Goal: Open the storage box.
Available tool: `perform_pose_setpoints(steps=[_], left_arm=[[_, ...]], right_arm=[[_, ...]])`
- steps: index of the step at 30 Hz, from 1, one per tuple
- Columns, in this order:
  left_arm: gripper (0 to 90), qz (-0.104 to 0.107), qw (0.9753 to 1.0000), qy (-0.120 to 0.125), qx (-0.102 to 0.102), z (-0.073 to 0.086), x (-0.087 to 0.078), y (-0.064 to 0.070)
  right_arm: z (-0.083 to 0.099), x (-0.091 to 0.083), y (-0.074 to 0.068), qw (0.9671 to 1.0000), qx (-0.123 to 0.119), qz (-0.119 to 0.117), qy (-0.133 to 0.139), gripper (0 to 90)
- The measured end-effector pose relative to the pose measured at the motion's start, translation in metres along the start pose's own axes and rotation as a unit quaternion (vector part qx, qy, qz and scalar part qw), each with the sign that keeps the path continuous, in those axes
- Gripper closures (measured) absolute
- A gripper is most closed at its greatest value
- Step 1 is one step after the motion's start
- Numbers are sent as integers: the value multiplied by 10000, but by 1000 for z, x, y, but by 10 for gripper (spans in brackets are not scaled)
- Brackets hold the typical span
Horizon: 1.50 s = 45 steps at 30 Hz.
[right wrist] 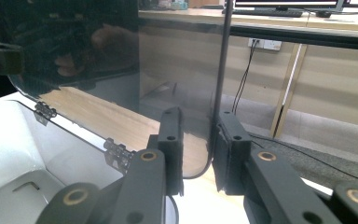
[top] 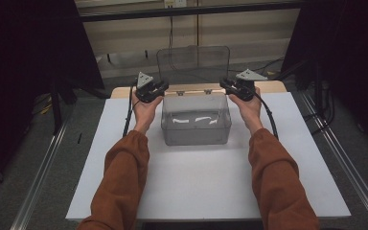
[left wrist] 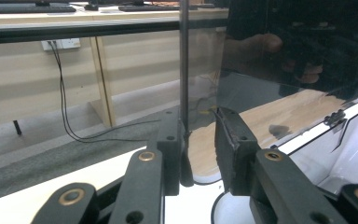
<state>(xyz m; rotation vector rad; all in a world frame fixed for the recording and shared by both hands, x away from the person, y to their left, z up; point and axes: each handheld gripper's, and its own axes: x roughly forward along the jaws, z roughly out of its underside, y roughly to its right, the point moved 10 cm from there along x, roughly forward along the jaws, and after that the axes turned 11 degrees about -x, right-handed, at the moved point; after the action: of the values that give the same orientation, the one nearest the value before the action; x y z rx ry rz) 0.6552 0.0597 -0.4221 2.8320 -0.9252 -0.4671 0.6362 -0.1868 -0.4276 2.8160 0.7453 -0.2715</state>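
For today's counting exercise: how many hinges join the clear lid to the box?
2. Both sit on the back rim of the clear box, below the raised lid: one hinge left of centre, the other right of centre. None seems hidden.

I am working in what looks like a lab or a recording bay in an office. My white rectangular tabletop (top: 206, 187) stands on grey carpet (top: 62, 172), with silver aluminium rails (top: 40, 177) along the floor on both sides and black curtains (top: 24, 57) hung left and right. Ahead of me runs a long pale wooden desk (right wrist: 307, 70) carrying dark flat keyboards (left wrist: 25, 8), with a white wall socket (left wrist: 60, 44) and thin black cables (left wrist: 65, 102) hanging below.
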Motion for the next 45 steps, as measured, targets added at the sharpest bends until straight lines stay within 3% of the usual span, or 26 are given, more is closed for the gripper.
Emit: perform_pose_setpoints(steps=[7, 14, 15, 19, 24, 28, 32, 38, 45], left_arm=[[717, -16, 10000, -2, -84, 1, 3, -1], [717, -26, 9996, -6, -280, 3, 5, -1], [716, -41, 9998, -67, -189, 4, 5, -3], [714, -58, 9997, -183, -140, 8, 6, -4], [681, -59, 9992, -205, -328, 7, 9, -1], [657, -82, 9988, -263, -410, 7, 10, -1], [659, -81, 9983, -431, -375, 6, 10, -2], [660, -64, 9974, -468, -546, 7, 12, -3], [662, -59, 9965, -583, -603, 8, 13, -4]], right_arm=[[-1, 1, 1, 10000, -59, -5, -77, 745], [0, 4, 2, 9999, 51, 2, -142, 742], [0, 4, 2, 9999, 47, 5, -152, 741], [0, 4, 2, 9998, 52, -16, -188, 742], [0, 5, 3, 9997, 110, -48, -206, 740], [0, 7, 3, 9993, 314, -59, -210, 734], [0, 7, 4, 9991, 350, -48, -255, 731], [0, 8, 4, 9988, 340, -56, -356, 721], [0, 10, 5, 9985, 345, -56, -411, 711]])
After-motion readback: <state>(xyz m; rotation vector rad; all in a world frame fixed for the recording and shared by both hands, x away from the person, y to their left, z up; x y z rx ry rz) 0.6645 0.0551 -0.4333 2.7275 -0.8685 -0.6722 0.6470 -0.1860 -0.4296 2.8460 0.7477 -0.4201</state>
